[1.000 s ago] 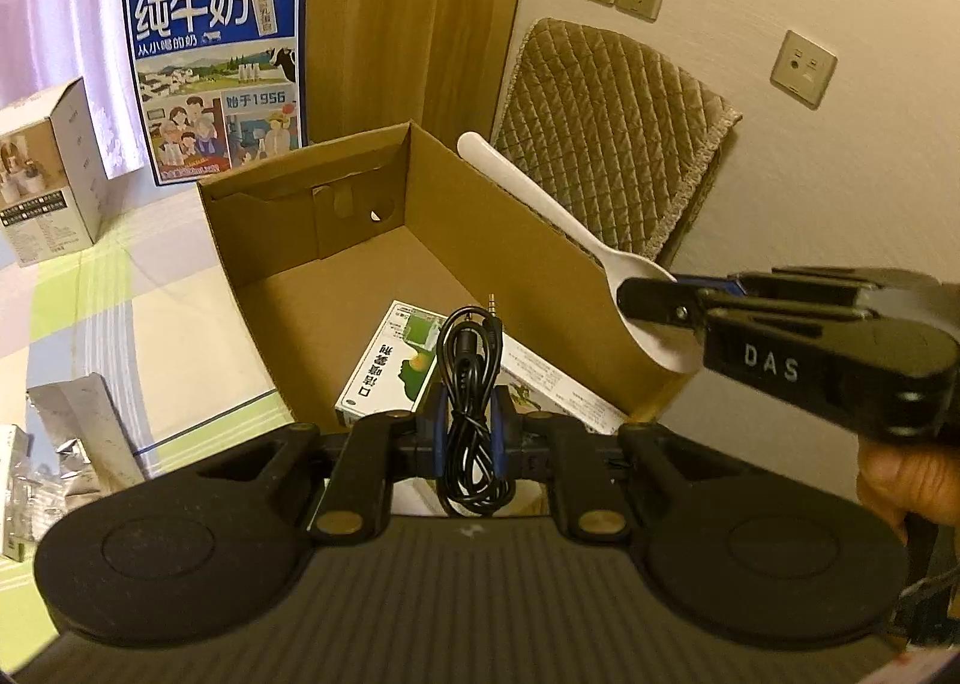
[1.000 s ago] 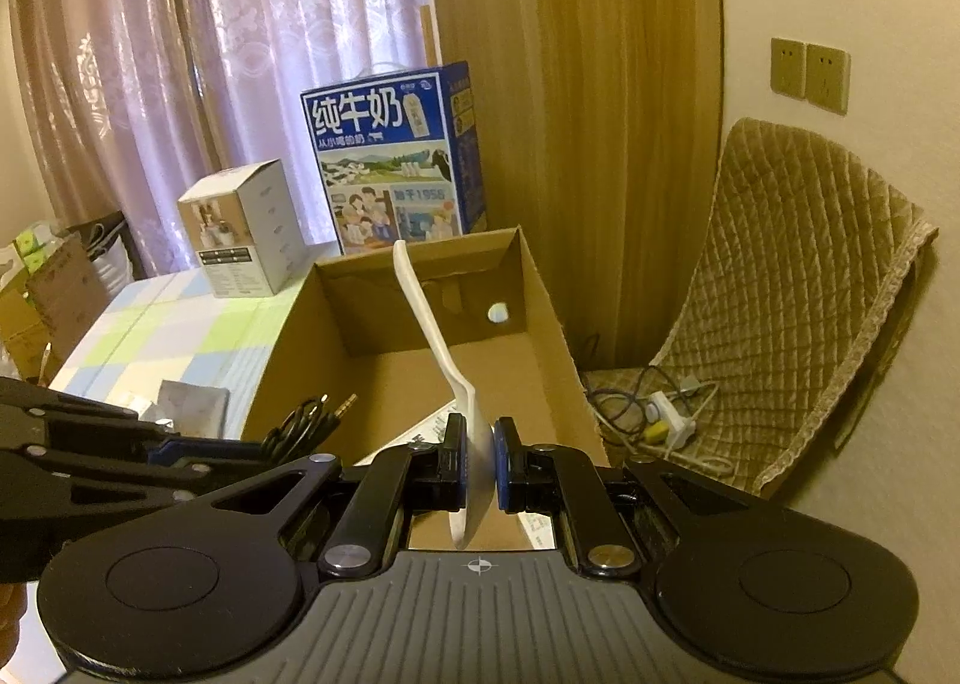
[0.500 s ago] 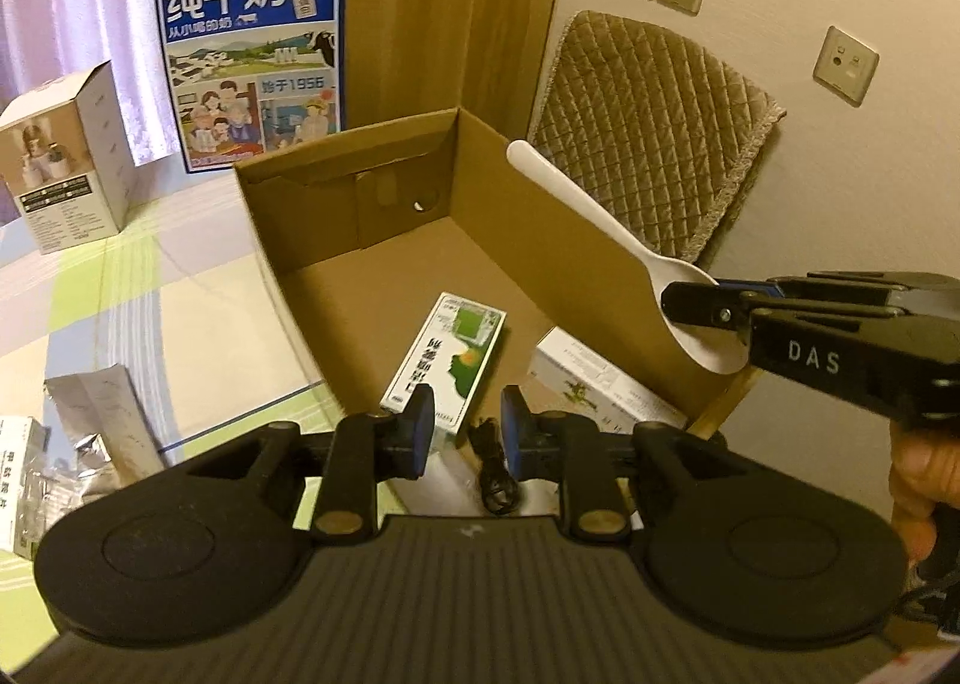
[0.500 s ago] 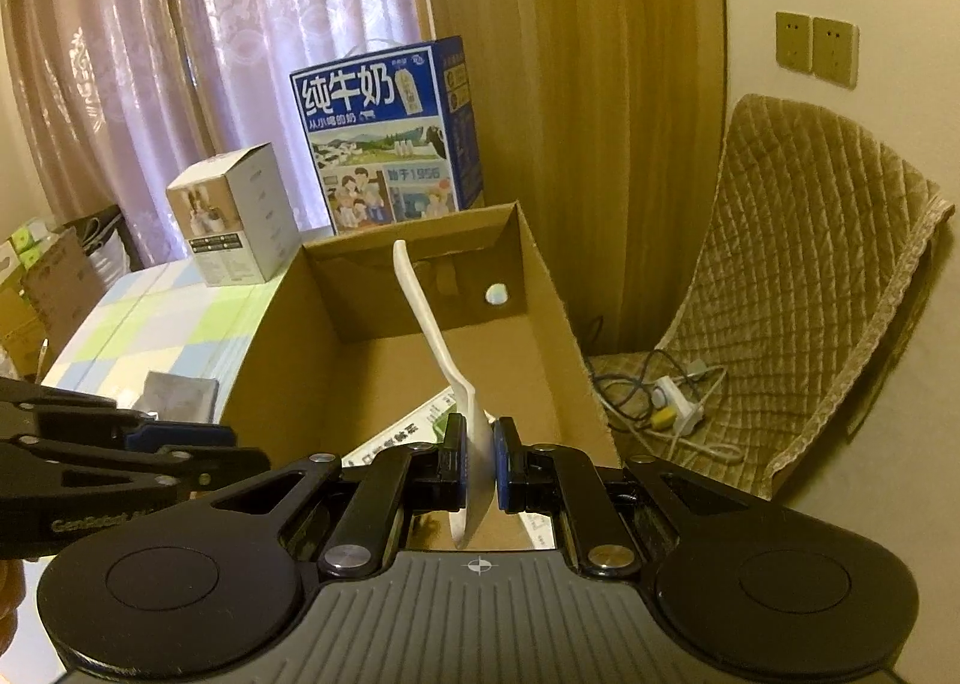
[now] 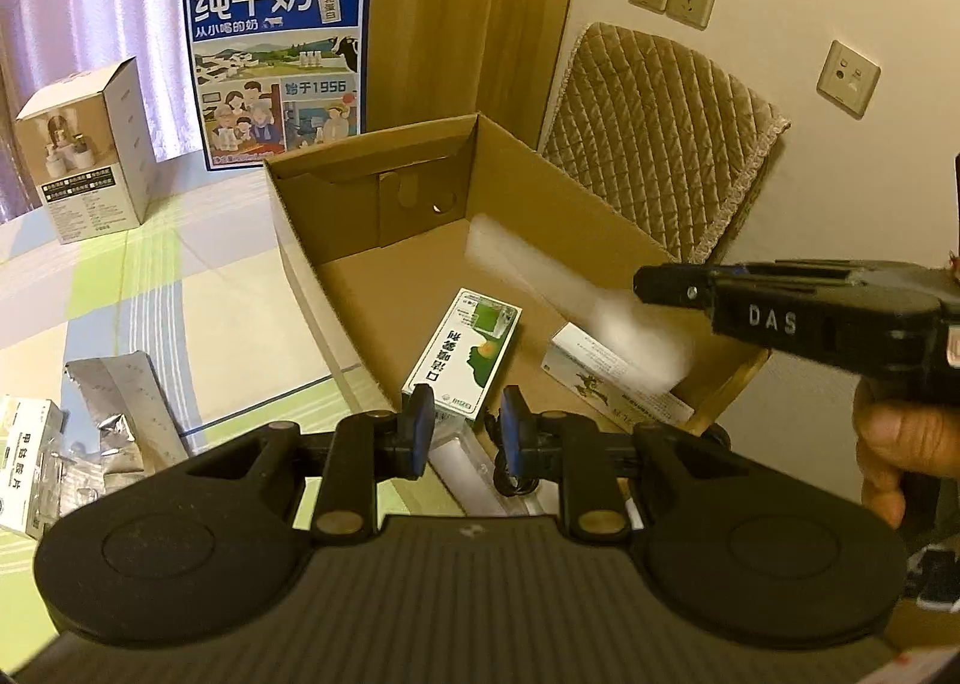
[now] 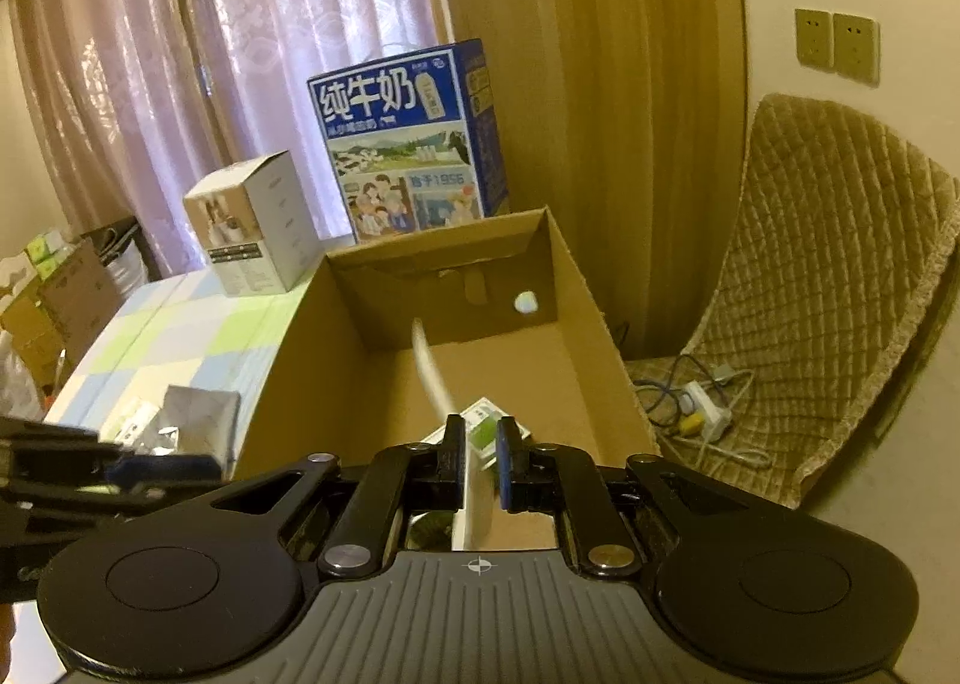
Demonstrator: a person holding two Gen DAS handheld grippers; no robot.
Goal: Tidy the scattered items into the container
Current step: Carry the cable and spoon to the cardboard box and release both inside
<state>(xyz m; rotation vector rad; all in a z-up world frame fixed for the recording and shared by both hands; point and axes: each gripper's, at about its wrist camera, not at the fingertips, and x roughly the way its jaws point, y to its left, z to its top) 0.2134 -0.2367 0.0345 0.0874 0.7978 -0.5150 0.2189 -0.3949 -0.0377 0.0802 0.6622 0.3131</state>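
Opening over the cardboard box (image 6: 600, 324), the right tool (image 6: 480, 459) frees a blurred white spoon (image 6: 435, 378); left tool (image 5: 462, 432) slightly spread, empty.

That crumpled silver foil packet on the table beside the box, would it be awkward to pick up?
Probably a little. The foil packet looks creased and torn open, so it is likely floppy and would bend rather than lift flat. It seems thin, so likely light for its size. Its shiny surface may slip between fingers, though the wrinkles could offer something to pinch.
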